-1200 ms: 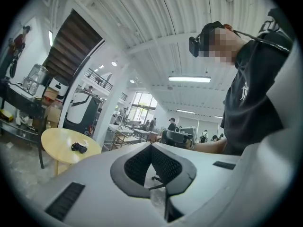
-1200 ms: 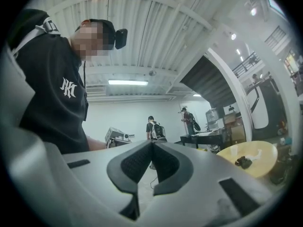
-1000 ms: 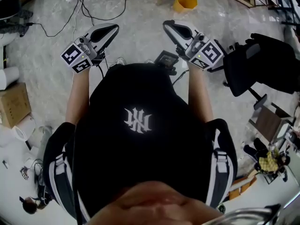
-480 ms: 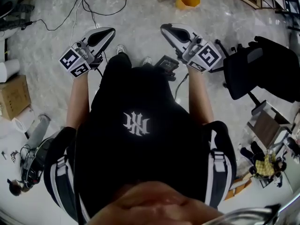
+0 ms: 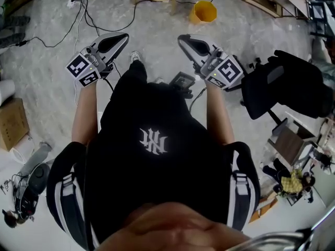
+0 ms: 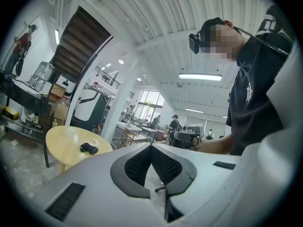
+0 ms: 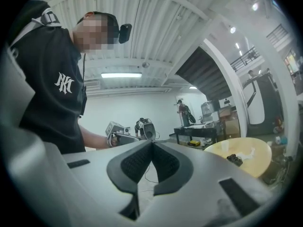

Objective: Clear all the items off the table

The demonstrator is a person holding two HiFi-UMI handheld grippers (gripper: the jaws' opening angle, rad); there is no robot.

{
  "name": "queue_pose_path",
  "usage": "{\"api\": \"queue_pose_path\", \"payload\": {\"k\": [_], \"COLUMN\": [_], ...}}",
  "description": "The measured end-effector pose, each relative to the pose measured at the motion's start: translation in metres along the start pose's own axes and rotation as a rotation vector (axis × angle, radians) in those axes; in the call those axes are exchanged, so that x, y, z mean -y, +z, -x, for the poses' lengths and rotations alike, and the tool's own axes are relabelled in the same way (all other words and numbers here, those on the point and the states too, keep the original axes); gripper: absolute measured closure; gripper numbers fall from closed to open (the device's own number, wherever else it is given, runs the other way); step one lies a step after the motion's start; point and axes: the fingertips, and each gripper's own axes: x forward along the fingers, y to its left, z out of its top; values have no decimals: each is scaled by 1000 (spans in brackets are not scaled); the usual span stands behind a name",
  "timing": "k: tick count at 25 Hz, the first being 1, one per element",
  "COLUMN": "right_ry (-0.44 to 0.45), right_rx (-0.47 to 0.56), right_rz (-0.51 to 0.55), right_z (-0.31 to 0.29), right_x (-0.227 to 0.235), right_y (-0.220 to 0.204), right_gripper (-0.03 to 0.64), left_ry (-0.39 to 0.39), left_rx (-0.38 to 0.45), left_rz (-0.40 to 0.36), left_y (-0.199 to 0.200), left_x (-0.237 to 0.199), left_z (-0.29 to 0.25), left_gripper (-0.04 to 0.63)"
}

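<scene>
Since the small dark item [image 6: 89, 148] is the easiest thing to make out, we'll start there. It's a low, lumpy thing lying on the round yellow table [image 7: 261, 156], back from the edge on the side nearer us. We can't tell what it's made of. Our guess is light and maybe a bit floppy, so we'd pinch it across the middle.

Next to it is a crumpled white piece [image 7: 247, 154] that looks like tissue or paper, so it probably weighs nothing and can be grabbed anywhere. The white cup [image 7: 225, 145] stands further back. It's likely thin-walled and easy to crush or tip, so we'd take it gently by the wall near the rim.

The right gripper view is the only one that shows the cup and the white piece clearly, while the left gripper view mostly gives us the dark item. The head view catches just the table's near edge and none of the items. It does show the yellow bucket [image 5: 203, 12] on the floor just beside the table, plus cables [image 5: 84, 14] and an office chair [image 5: 282, 82].

The left gripper [image 6: 151, 145] and right gripper [image 7: 151, 143] both have their jaws pressed together with nothing between them, well short of the table.
</scene>
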Motion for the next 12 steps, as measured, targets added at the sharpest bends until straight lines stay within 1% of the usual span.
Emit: {"api": "queue_pose_path", "payload": {"k": [2, 6, 9, 12], "right_ry": [-19, -65, -108, -149], "right_rx": [-17, -24, -44, -62], "right_rz": [14, 36, 57, 78], "right_z": [-18, -51, -72, -85], "right_x": [17, 46, 69, 88], "right_y": [8, 31, 41, 49], "right_gripper": [614, 614, 614, 614], "left_ry": [-14, -48, -75, -84], "left_rx": [3, -21, -14, -13], "left_rz": [-13, -37, -39, -43], "left_y": [12, 28, 41, 49], "left_x": [-25, -70, -105, -139], "left_z": [-4, -7, -6, -6], "left_gripper": [583, 583, 583, 583]}}
